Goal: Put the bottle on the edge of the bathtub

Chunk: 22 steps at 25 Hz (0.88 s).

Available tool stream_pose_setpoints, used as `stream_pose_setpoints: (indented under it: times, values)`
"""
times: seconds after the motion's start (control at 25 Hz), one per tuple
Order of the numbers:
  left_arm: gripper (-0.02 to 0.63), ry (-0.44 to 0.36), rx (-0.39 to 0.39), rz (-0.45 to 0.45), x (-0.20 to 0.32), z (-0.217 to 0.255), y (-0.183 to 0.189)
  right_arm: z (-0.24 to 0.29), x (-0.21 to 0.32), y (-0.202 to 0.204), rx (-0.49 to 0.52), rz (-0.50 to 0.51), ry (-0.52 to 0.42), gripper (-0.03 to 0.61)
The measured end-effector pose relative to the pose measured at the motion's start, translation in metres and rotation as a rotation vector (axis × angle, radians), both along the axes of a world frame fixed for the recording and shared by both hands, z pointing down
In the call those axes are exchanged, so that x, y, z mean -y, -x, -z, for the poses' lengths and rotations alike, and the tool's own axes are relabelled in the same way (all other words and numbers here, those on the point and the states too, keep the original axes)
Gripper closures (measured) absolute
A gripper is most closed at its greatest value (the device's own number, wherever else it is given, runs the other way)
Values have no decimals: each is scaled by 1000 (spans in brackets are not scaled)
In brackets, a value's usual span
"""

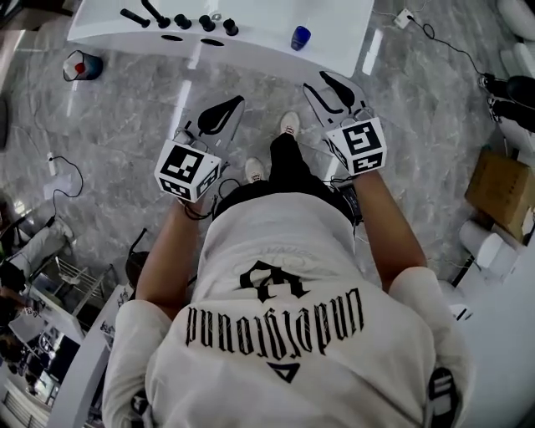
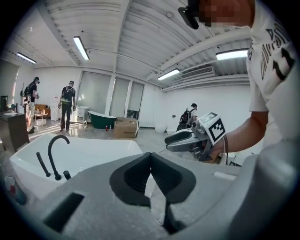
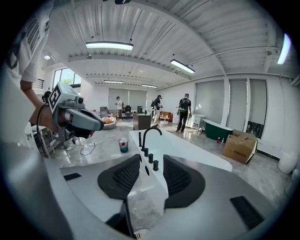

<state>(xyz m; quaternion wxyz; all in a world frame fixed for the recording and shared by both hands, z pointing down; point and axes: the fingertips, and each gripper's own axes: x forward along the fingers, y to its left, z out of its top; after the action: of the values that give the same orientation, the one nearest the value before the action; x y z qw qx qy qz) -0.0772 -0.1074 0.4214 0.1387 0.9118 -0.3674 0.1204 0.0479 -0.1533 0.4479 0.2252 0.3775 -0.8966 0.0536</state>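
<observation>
A small blue bottle (image 1: 300, 37) stands on the near edge of the white bathtub (image 1: 251, 42), to the right of the black faucet (image 1: 155, 12) and its knobs. Both grippers hover over the grey floor short of the tub, and neither holds anything. My left gripper (image 1: 219, 115) has its jaws together, and in the left gripper view its pads (image 2: 151, 157) meet at the tips. My right gripper (image 1: 334, 90) is open, below and slightly right of the bottle. Between its parted jaws (image 3: 151, 164) I see the faucet (image 3: 149, 133); the bottle does not show in this view.
A cup (image 1: 82, 65) with blue and red contents stands on the floor left of the tub, also visible as the cup (image 3: 123, 145). A cardboard box (image 1: 501, 188) sits at the right. Cables run across the floor. Several people stand far off near a green tub (image 3: 224, 129).
</observation>
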Motion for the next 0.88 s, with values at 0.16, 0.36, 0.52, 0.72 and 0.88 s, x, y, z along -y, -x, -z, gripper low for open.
stream_pose_setpoints:
  times: [0.16, 0.36, 0.52, 0.72, 0.88]
  values:
    - [598, -59, -7, -1, -16, 30, 11, 26, -19, 6, 5, -5, -21, 430]
    - [598, -120, -26, 13, -31, 67, 23, 63, -40, 11, -3, 3, -75, 448]
    - [598, -163, -16, -10, -51, 97, 24, 88, -56, 19, 13, 18, -95, 460]
    - [598, -206, -30, -9, -67, 128, 28, 118, -77, 27, 40, 46, -130, 491]
    - [598, -230, -43, -3, -74, 143, 36, 136, -87, 32, 56, 60, -165, 514]
